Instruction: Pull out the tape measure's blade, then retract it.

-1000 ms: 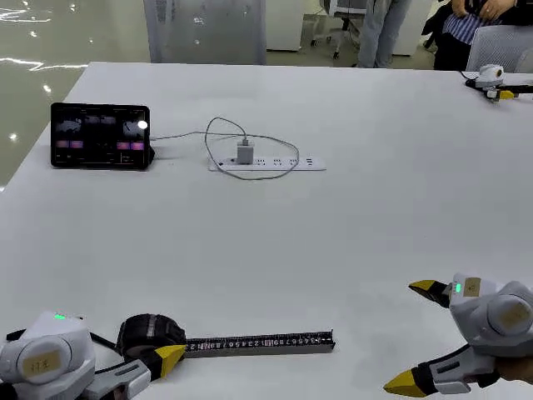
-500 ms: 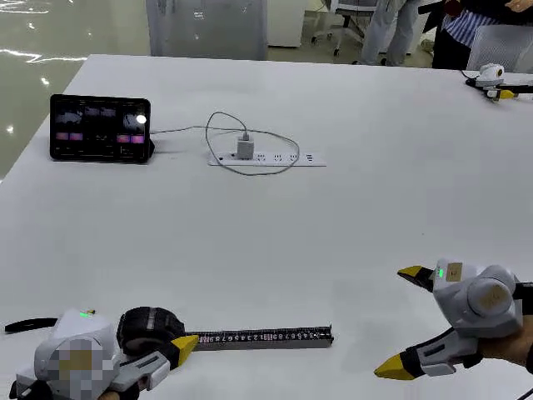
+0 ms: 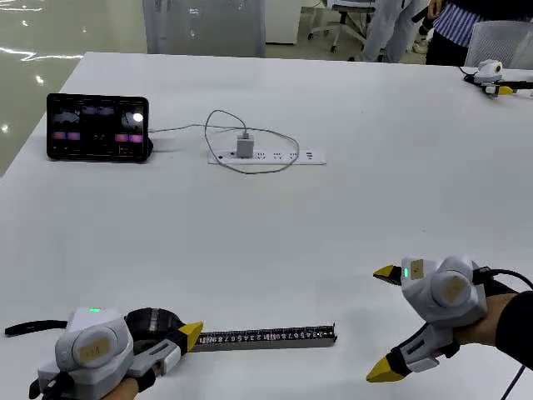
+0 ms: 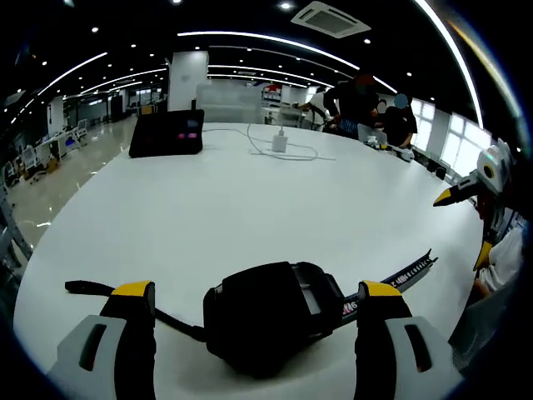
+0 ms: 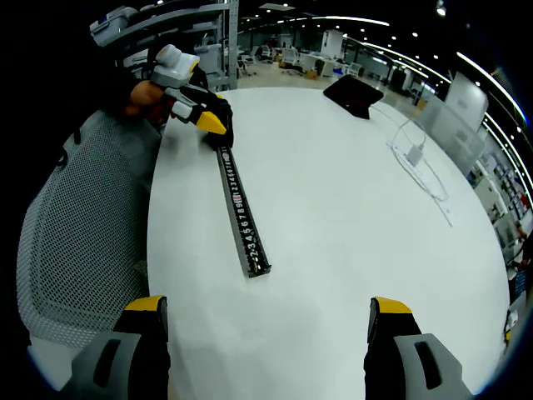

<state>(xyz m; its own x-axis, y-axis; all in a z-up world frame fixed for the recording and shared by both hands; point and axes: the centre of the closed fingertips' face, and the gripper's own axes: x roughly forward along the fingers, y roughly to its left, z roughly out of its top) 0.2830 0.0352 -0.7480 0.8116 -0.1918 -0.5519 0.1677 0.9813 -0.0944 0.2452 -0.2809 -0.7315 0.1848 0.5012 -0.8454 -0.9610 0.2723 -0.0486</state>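
Note:
A black tape measure case (image 3: 148,321) lies on the white table (image 3: 275,242) near its front edge. Its dark blade (image 3: 266,337) is pulled out to the right and lies flat. My left gripper (image 3: 171,329) is open, with the case (image 4: 271,321) between its jaws and a gap on the left side. My right gripper (image 3: 385,322) is open and empty, a little to the right of the blade's end. In the right gripper view the blade (image 5: 241,217) runs from just ahead of my right gripper (image 5: 268,304) to the left gripper (image 5: 196,104).
A tablet (image 3: 98,127) stands at the back left. A white power strip (image 3: 266,157) with a charger and looped cable lies mid-table. Another gripper (image 3: 491,79) rests at the far right corner. People stand beyond the table. The tape's black strap (image 3: 25,327) trails left.
My right gripper has moved left, closer to the blade's end. The left gripper, the case and the blade have stayed about where they were.

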